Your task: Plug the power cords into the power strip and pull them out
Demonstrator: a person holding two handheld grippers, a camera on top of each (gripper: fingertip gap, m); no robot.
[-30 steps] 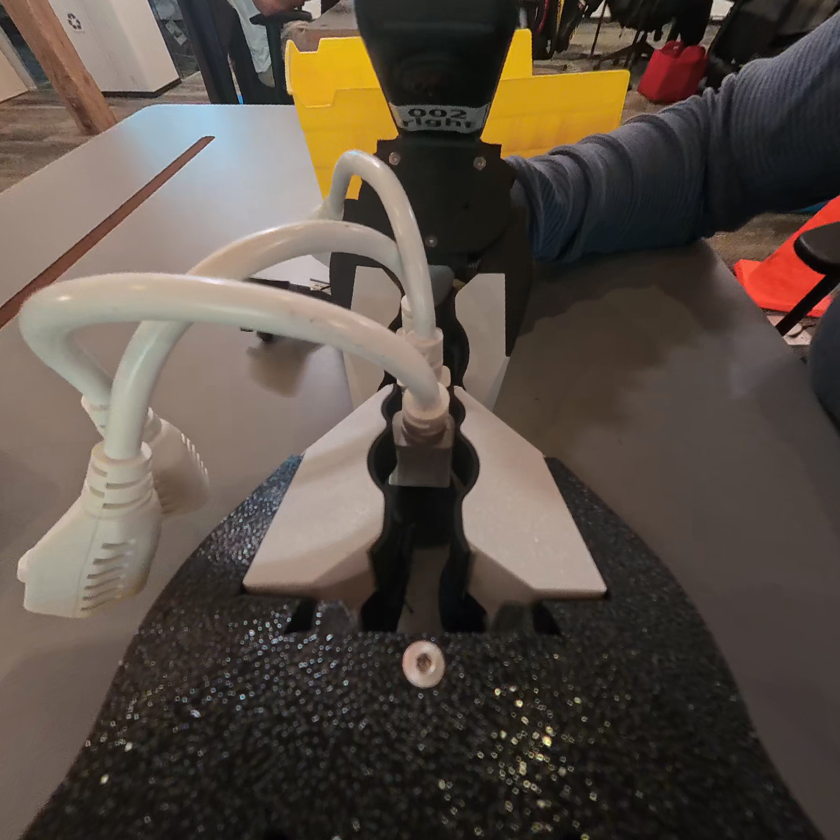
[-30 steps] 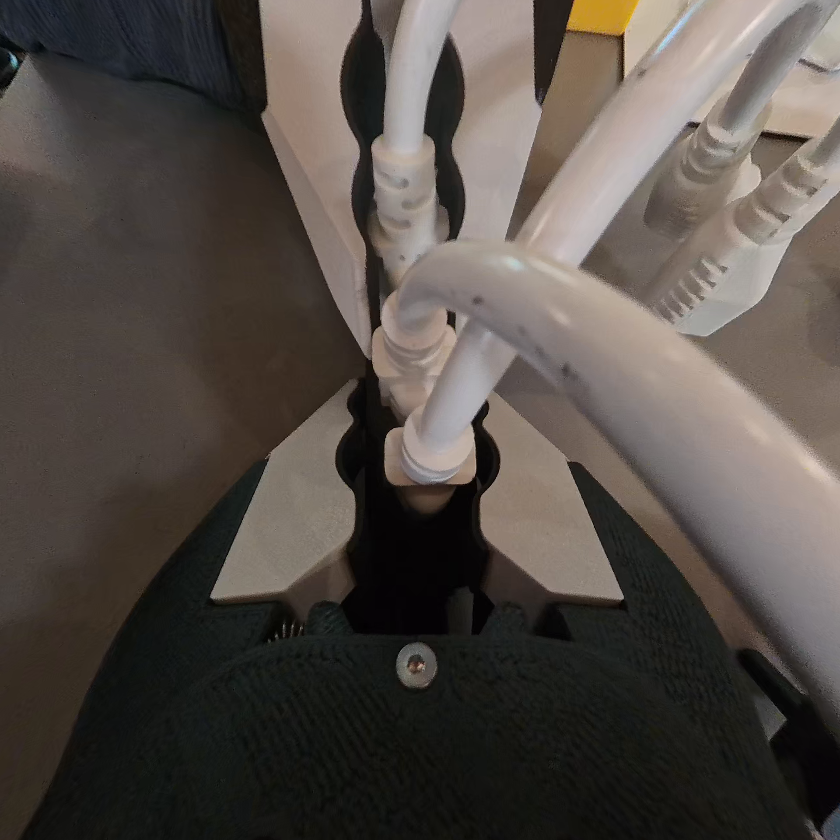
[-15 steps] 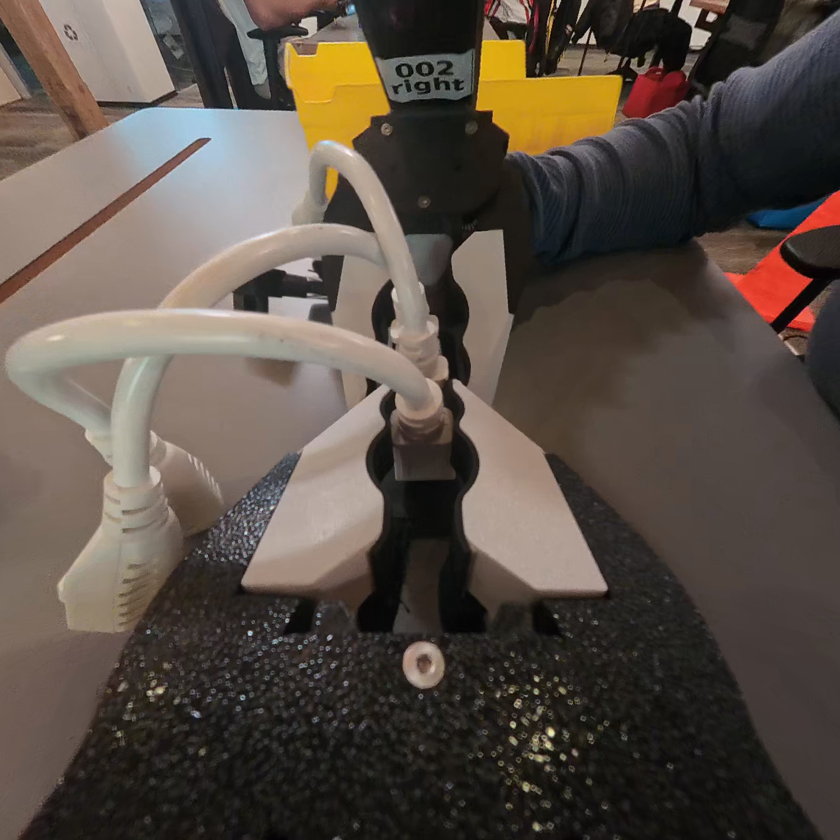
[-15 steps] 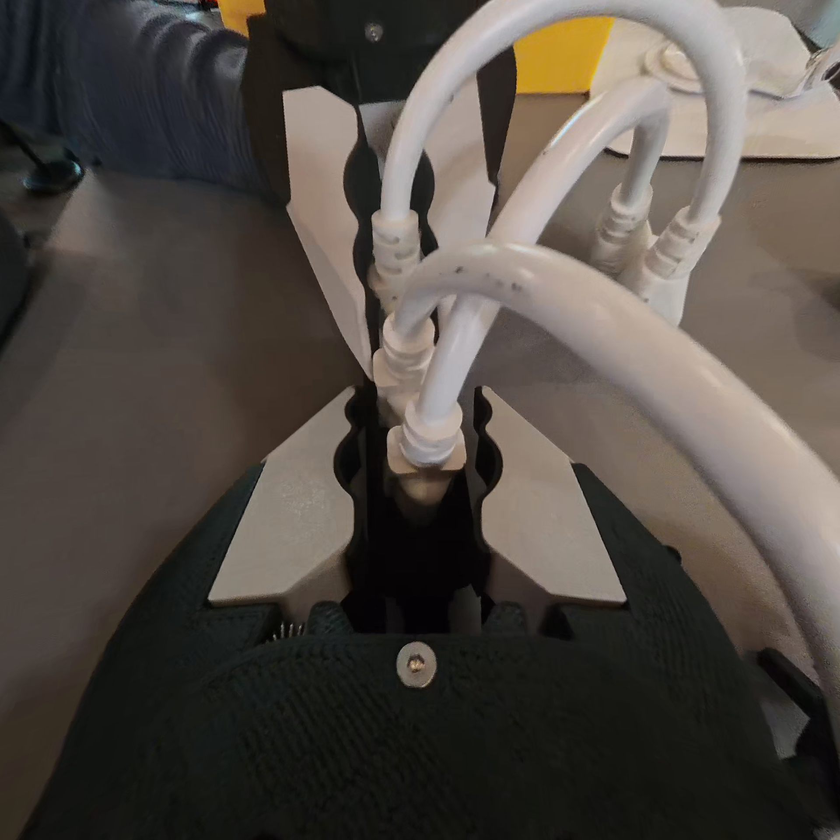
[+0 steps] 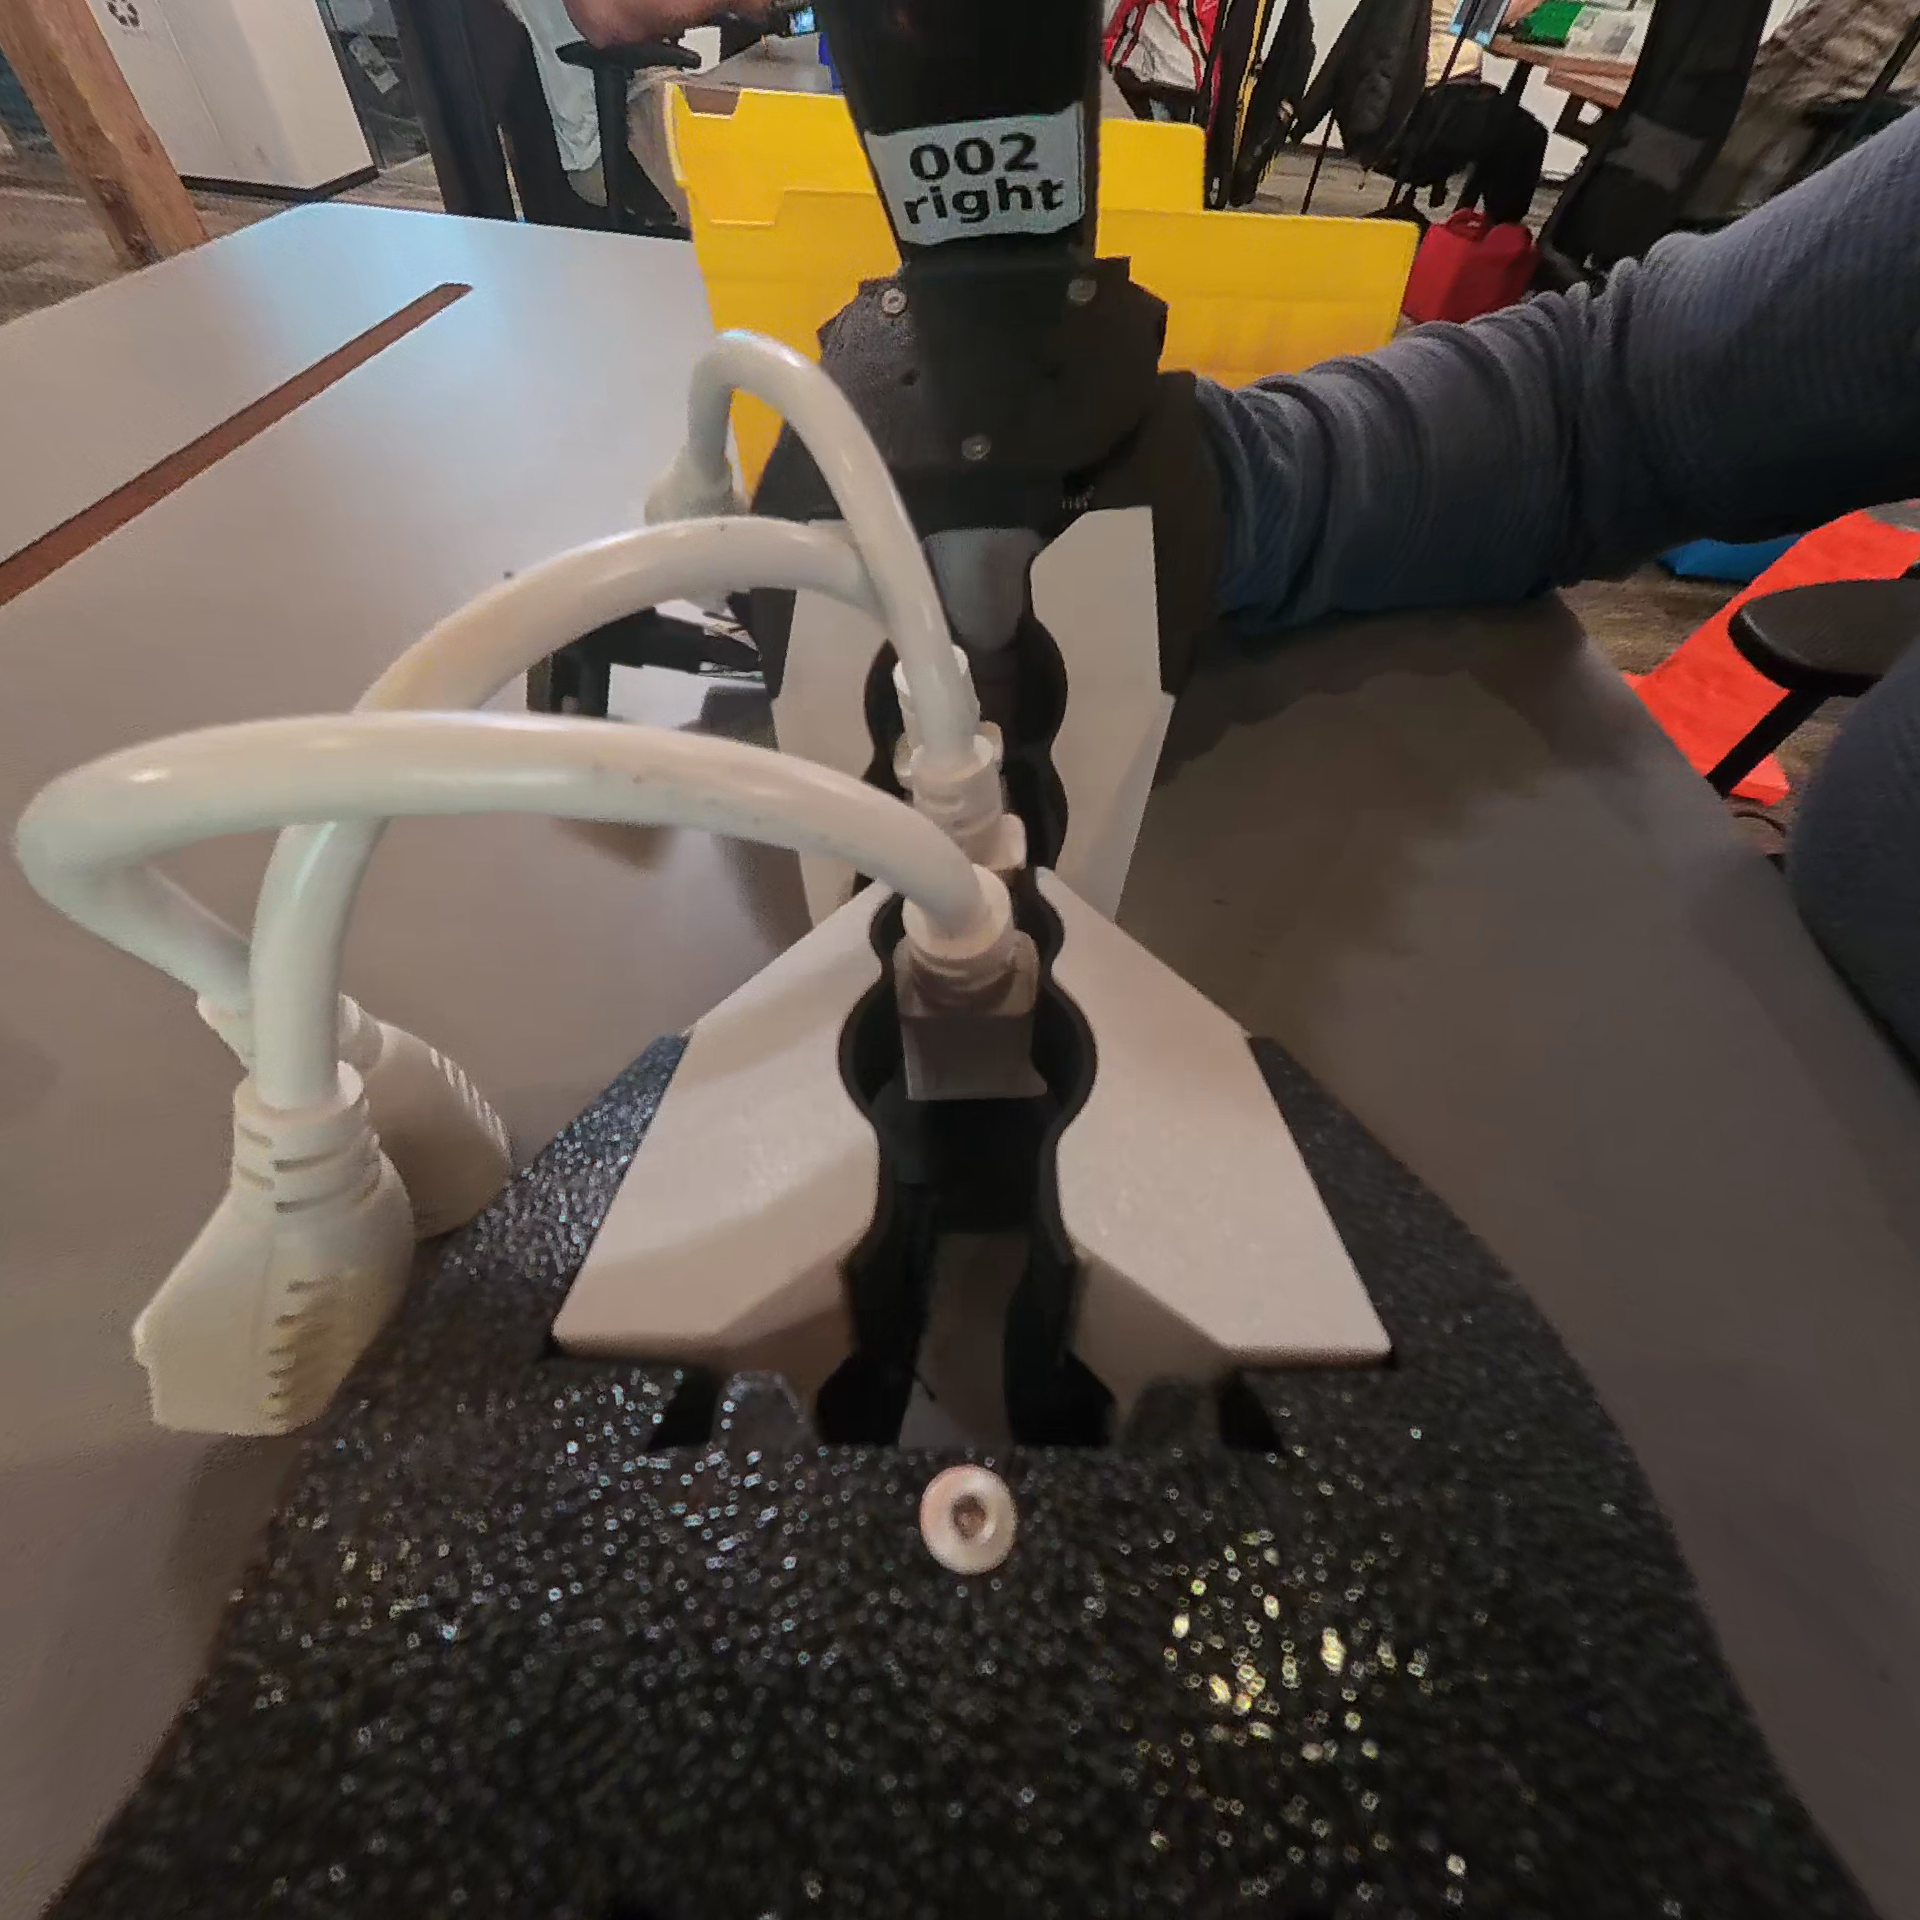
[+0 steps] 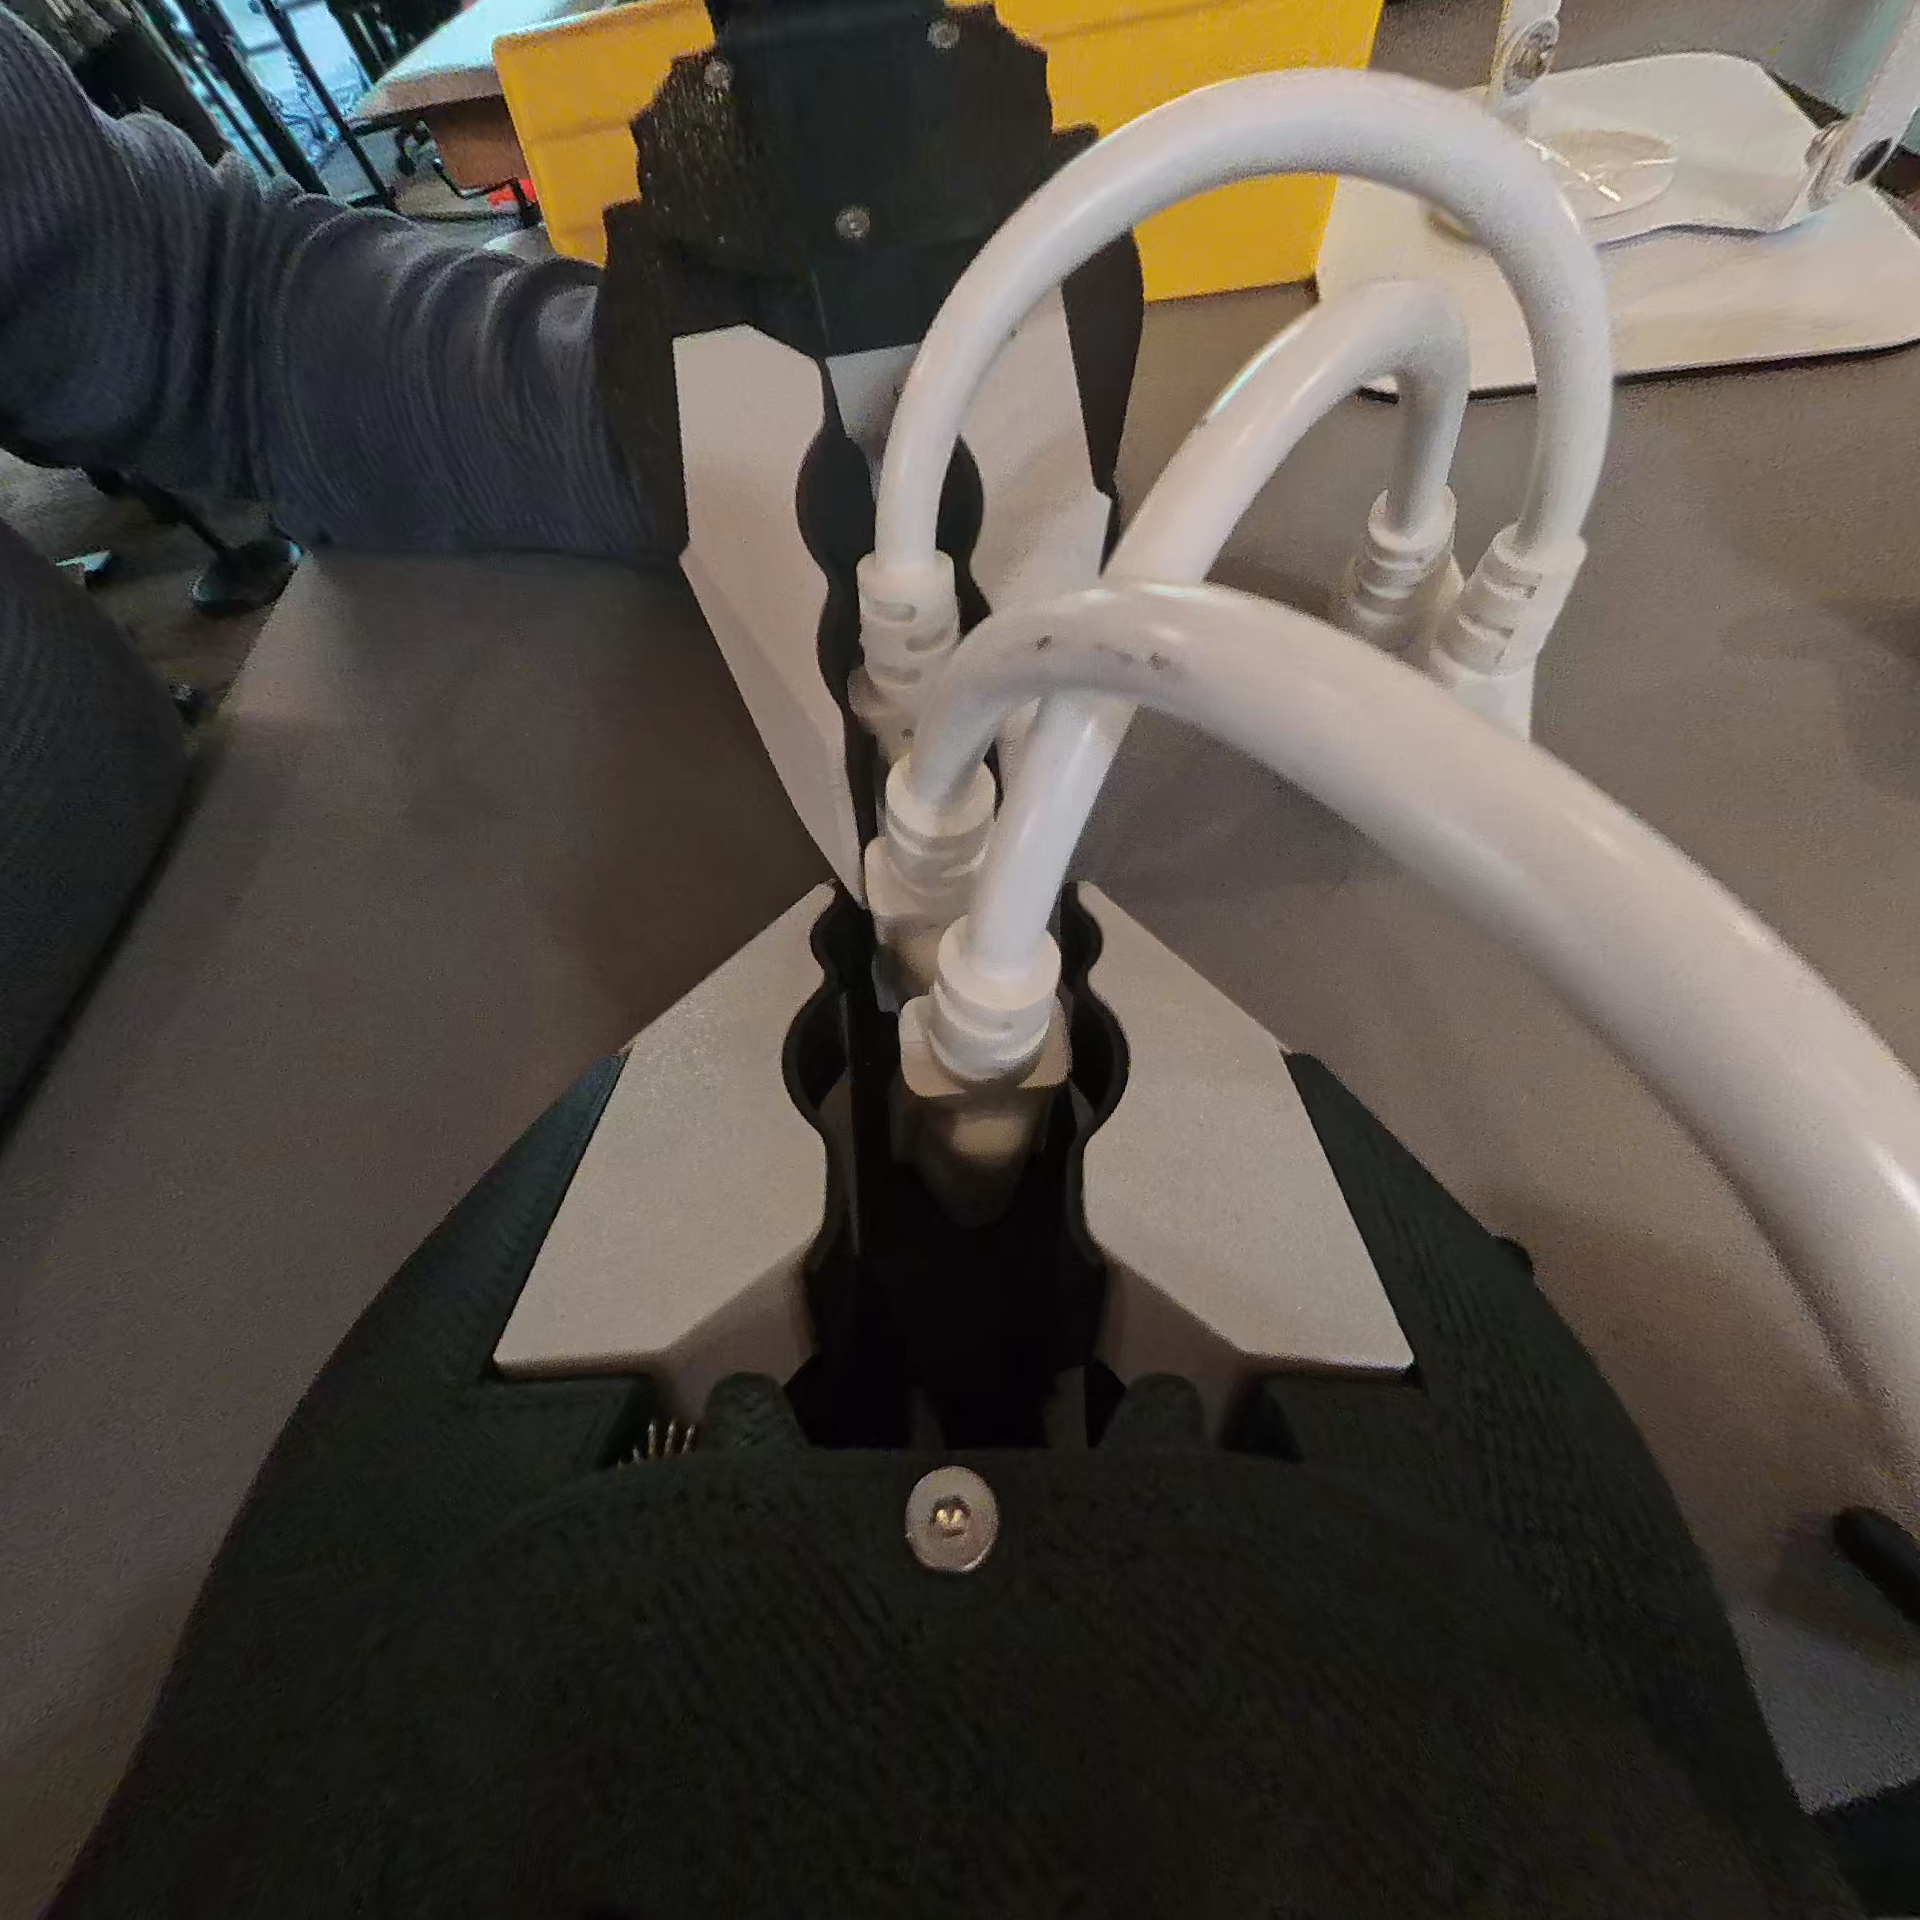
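Note:
Three white power cords arch over a grey table (image 5: 1455,1039). My left gripper (image 5: 966,904) is shut on a white plug (image 5: 966,1023) at the near end of the row. My right gripper (image 5: 977,821) faces it from the far side, shut on another plug (image 5: 951,769). In the right wrist view my right gripper (image 6: 961,904) clamps its plug (image 6: 982,1049), a middle plug (image 6: 930,831) stands between, and my left gripper (image 6: 925,727) holds the far one (image 6: 904,623). The cords' loose socket ends (image 5: 281,1278) rest on the table; they also show in the right wrist view (image 6: 1455,623). The power strip is hidden under the fingers.
A yellow bin (image 5: 1247,270) stands behind the table; it also shows in the right wrist view (image 6: 1195,156). A person's blue sleeve (image 5: 1507,468) reaches in from the right. A white pad with a clear fitting (image 6: 1662,260) lies at the back right. A brown seam (image 5: 229,426) crosses the table's left. My two grippers' fingertips are within a few centimetres of each other.
Both views have tipped upward, showing more of the room. The loose socket ends have slid closer to the grippers. Both grippers stay shut on their plugs.

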